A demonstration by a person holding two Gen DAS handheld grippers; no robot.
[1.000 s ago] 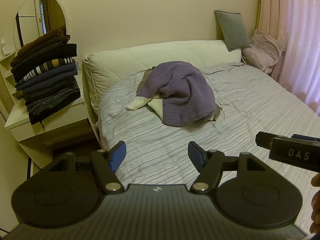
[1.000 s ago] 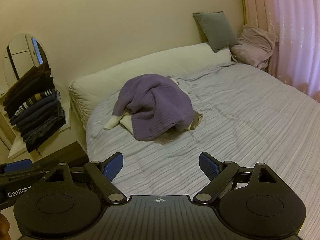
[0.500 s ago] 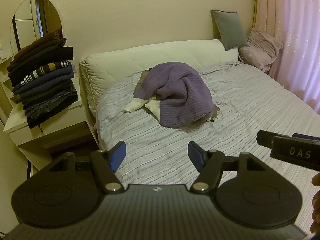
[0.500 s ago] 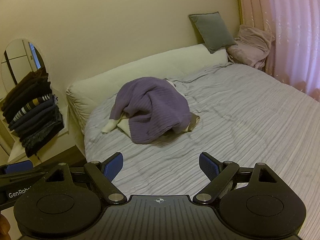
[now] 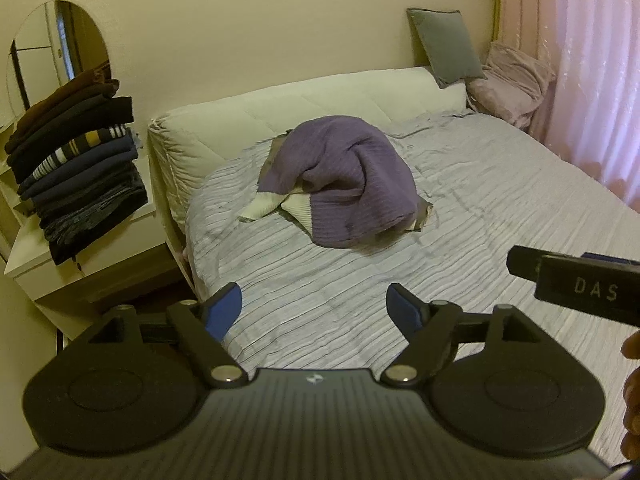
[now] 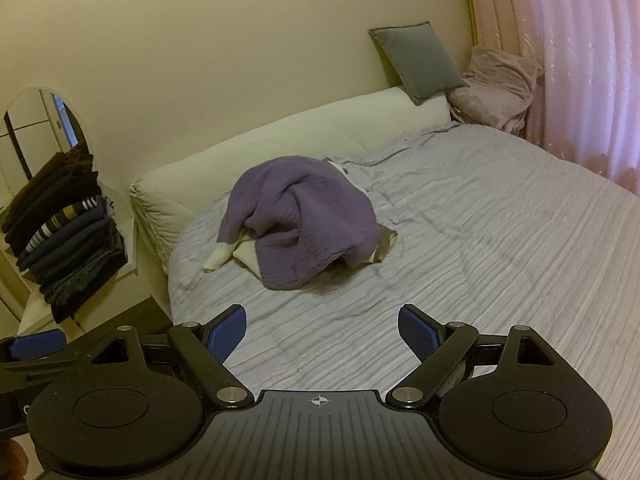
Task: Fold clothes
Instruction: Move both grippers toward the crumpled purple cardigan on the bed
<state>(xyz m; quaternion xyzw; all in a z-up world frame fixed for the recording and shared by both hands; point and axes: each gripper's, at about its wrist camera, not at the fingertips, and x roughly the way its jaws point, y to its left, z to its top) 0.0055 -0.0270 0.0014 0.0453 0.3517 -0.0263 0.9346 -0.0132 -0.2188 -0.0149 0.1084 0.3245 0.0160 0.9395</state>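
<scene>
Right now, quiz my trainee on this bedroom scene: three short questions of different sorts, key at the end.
1. True or false: the left gripper grips the purple sweater.
2. Multiple choice: the stack of folded clothes sits (A) on the bed, (B) on the white side table left of the bed, (C) on the floor.
3. Fill in: the grey cushion leans against the ____.

Key:
1. False: both it and the right gripper are open, short of the sweater.
2. B
3. Wall
</scene>
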